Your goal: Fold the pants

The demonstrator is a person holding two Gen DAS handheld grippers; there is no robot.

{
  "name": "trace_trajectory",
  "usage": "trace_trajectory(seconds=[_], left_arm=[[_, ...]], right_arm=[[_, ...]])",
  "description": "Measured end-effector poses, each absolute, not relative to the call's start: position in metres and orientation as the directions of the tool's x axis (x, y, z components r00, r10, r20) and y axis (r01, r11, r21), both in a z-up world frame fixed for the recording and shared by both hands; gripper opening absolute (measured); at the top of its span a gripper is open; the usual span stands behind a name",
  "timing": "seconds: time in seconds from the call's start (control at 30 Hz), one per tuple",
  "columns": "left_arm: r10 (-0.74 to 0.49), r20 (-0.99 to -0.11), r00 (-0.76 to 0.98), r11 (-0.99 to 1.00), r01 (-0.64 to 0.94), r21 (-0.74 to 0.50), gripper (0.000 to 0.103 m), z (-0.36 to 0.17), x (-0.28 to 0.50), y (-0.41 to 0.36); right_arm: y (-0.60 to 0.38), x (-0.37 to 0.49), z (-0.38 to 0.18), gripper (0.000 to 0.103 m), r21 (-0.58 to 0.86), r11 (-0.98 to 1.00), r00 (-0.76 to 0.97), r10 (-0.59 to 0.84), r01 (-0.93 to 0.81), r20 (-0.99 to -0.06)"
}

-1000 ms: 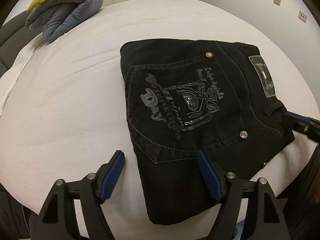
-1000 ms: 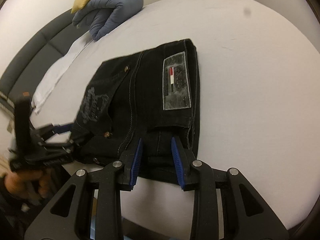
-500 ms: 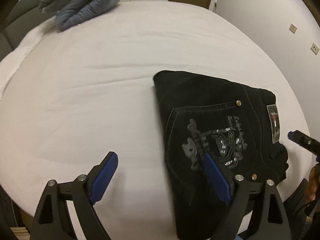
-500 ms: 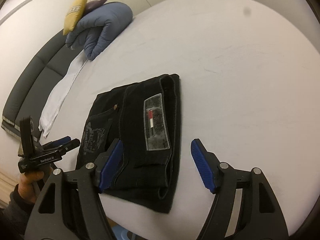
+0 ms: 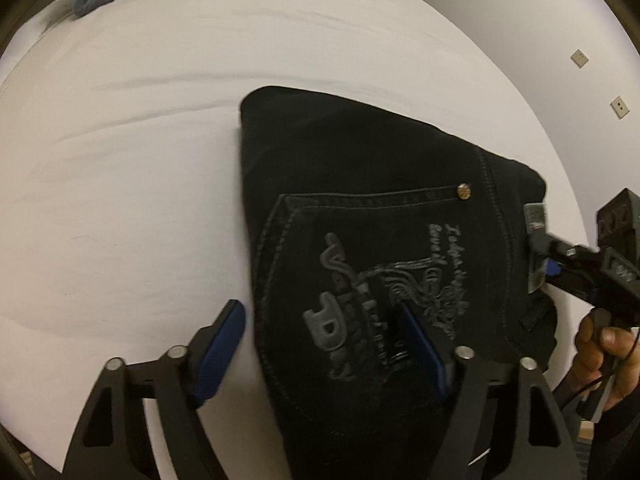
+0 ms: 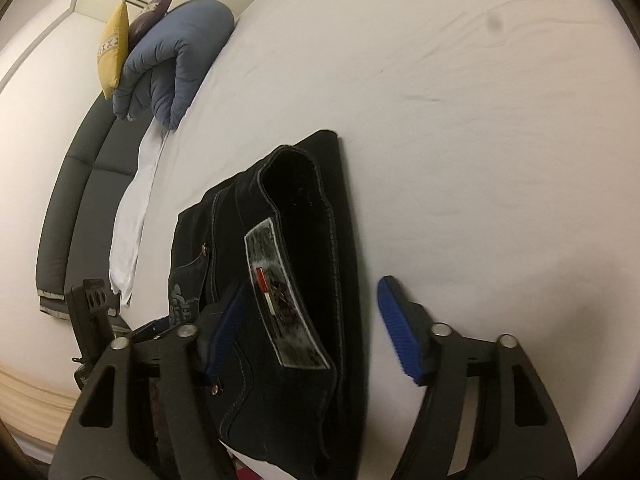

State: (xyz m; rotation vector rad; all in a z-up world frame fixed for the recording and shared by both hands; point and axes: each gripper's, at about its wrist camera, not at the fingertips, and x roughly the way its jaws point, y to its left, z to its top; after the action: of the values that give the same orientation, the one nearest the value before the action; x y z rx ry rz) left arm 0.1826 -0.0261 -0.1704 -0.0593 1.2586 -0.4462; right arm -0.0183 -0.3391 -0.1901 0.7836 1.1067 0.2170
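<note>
Lying folded: pants (image 5: 380, 240) | white bed (image 5: 120, 180) | grey quilt (image 6: 172, 60)

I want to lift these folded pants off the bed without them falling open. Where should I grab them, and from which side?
Probably the waistband end, where the layers stack thick beside the patch. Come in from the bed's near edge, one pad under the stack and one on top. The right tongs already straddle that end, closing but not yet pinching.

Folded pants (image 5: 380, 216) on bed (image 5: 120, 160)
</note>
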Motion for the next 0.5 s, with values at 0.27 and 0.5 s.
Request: trace_trajectory(seconds=[0.27, 0.5], left_arm=[[-0.355, -0.904, 0.239, 0.913, 0.298, -0.279, 0.050, -0.166, 0.183, -0.041], [-0.333, -0.896, 0.293, 0.920, 0.308, -0.241, 0.024, -0.155, 0.160, -0.064]], right_arm=[[-0.322, -0.006, -0.198, 0.030, 0.641, 0.740, 0.445, 0.514, 0.203, -0.734], [-0.280, -0.012, -0.158, 0.016, 0.405, 0.911, 0.488, 0.318, 0.081, -0.813]])
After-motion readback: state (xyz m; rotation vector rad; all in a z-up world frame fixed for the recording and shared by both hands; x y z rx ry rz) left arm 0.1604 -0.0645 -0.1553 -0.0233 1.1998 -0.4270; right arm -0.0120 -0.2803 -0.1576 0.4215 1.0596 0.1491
